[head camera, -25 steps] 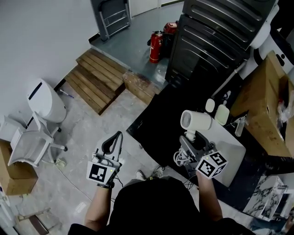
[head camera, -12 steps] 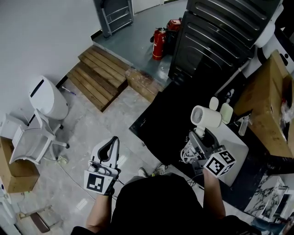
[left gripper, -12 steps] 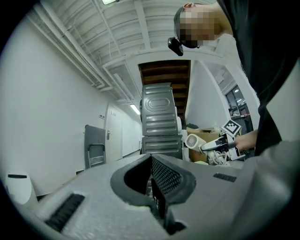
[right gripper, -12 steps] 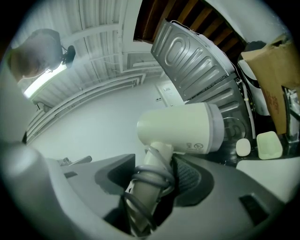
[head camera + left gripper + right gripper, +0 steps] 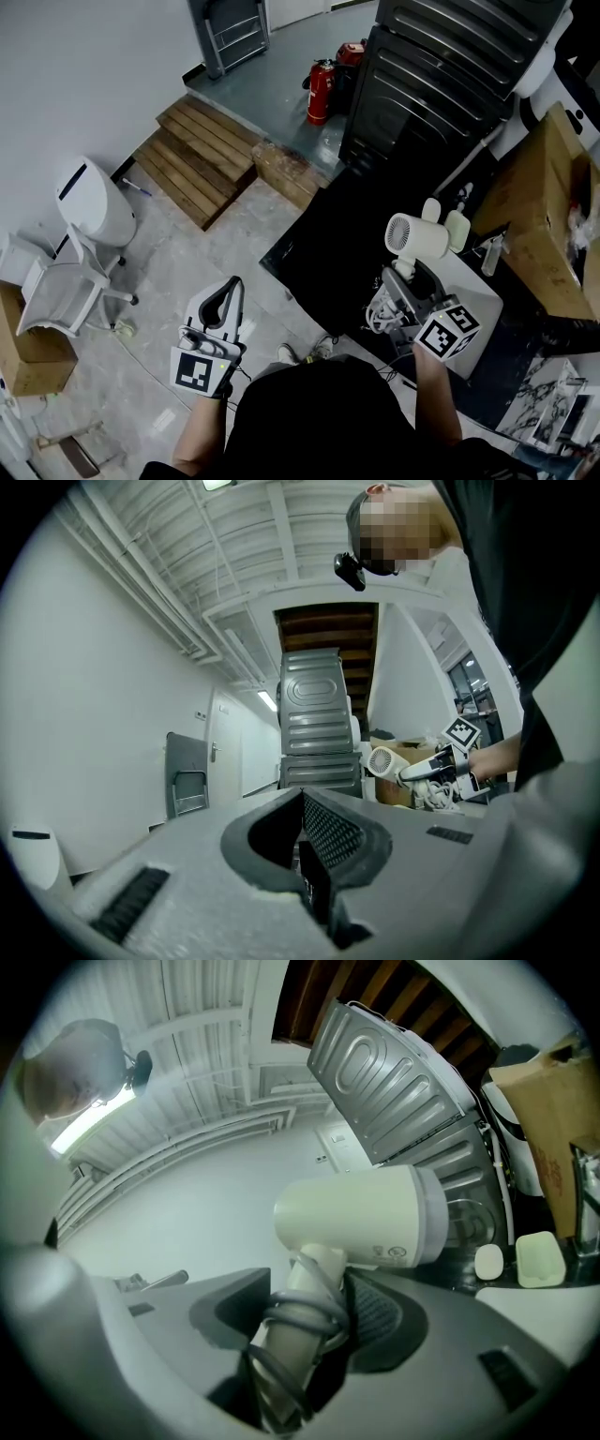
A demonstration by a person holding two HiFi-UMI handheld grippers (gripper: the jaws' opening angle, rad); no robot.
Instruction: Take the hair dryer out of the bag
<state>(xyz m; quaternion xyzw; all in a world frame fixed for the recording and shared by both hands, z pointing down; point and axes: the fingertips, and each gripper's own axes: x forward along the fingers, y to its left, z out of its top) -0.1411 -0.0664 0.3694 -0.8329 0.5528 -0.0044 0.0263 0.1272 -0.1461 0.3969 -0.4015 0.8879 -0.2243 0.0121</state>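
A cream-white hair dryer [image 5: 417, 234] is held upright above the black table [image 5: 323, 248], nozzle pointing left. My right gripper [image 5: 405, 281] is shut on its handle, which has the grey cord wound round it; in the right gripper view the hair dryer [image 5: 366, 1218] rises from between the jaws of my right gripper [image 5: 305, 1335]. A white flat item [image 5: 473, 314] lies under it; I cannot tell whether it is the bag. My left gripper [image 5: 222, 302] hangs over the floor to the left, shut and empty. The left gripper view shows the hair dryer [image 5: 382, 760] far off.
Two red fire extinguishers [image 5: 320, 92] stand by a tall black metal cabinet [image 5: 441, 66]. Wooden steps [image 5: 202, 159], a white appliance [image 5: 89, 202] and a white chair [image 5: 61, 291] are on the floor at left. Small bottles [image 5: 457, 228] and a cardboard box [image 5: 544, 216] are at right.
My left gripper has shifted a little, slightly down and left in the head view. The right gripper keeps the hair dryer in much the same place.
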